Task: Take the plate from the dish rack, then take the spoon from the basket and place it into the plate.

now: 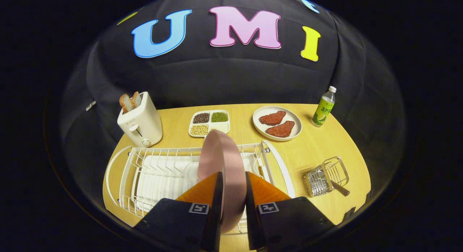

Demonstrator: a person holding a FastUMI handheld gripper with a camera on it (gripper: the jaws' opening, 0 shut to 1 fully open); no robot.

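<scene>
The gripper [233, 187] is pinching the upright pink round plate [222, 161] edge-on over the white wire dish rack [152, 169], suiting a lift out.

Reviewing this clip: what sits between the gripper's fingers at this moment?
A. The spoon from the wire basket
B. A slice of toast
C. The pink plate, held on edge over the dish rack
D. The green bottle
C: the pink plate stands on edge between the fingers of the gripper, which press on it from both sides above the white dish rack.
</scene>
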